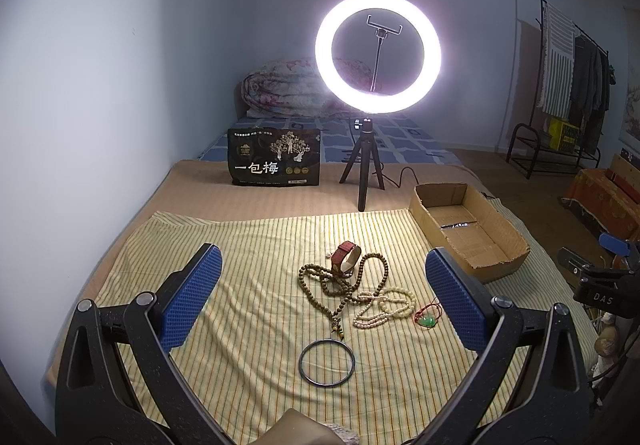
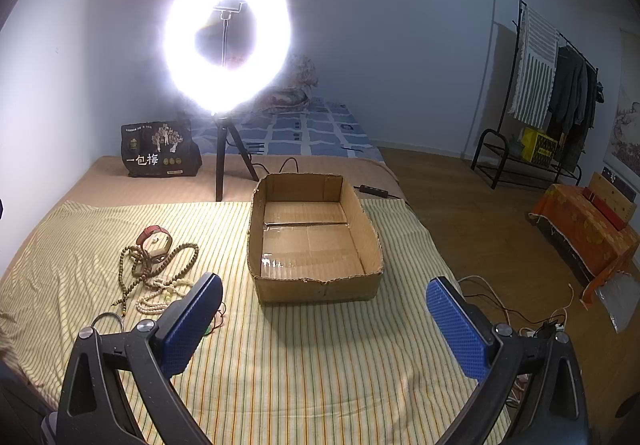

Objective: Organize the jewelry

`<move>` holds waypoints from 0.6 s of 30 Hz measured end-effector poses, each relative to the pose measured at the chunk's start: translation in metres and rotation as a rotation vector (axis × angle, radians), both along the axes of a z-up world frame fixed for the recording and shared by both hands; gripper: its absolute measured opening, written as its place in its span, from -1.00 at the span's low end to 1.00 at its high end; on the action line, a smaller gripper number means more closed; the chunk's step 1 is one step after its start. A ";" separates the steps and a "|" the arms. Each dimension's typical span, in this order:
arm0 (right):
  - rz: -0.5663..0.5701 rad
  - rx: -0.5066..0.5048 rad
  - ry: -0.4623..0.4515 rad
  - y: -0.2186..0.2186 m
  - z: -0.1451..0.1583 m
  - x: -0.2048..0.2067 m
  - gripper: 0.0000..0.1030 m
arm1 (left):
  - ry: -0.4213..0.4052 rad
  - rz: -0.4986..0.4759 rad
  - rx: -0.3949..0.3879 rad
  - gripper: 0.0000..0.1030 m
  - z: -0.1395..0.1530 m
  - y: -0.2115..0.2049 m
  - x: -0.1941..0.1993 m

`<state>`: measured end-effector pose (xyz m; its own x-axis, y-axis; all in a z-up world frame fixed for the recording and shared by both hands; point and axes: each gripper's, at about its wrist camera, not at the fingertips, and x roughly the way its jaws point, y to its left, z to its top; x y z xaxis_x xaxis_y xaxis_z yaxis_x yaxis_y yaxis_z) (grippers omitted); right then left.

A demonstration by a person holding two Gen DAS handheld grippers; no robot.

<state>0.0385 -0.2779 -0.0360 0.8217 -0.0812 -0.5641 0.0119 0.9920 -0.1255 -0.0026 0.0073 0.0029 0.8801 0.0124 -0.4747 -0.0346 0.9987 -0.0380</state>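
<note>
Jewelry lies on a striped yellow cloth (image 1: 248, 265): a red-strapped watch (image 1: 346, 261), a long brown bead necklace (image 1: 340, 285), a cream bead strand (image 1: 386, 307), a green pendant on red cord (image 1: 427, 319) and a dark metal bangle (image 1: 327, 363). My left gripper (image 1: 324, 297) is open and empty, hovering above the pile. An empty cardboard box (image 2: 314, 241) sits to the right of the jewelry. My right gripper (image 2: 324, 325) is open and empty in front of the box. The watch (image 2: 154, 239) and beads (image 2: 156, 269) show at its left.
A lit ring light on a black tripod (image 1: 362, 173) and a black printed bag (image 1: 274, 157) stand behind the cloth. A folded quilt (image 1: 288, 89) lies by the wall. A clothes rack (image 2: 536, 93) and an orange-covered bench (image 2: 588, 233) stand on the floor at right.
</note>
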 end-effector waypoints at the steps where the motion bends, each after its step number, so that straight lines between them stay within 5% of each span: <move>1: 0.000 0.001 0.001 0.000 0.000 0.000 0.99 | 0.000 0.000 0.001 1.00 0.000 0.000 0.000; 18: 0.001 0.007 0.007 0.002 -0.003 0.001 0.99 | 0.002 0.000 0.000 1.00 -0.001 0.000 0.000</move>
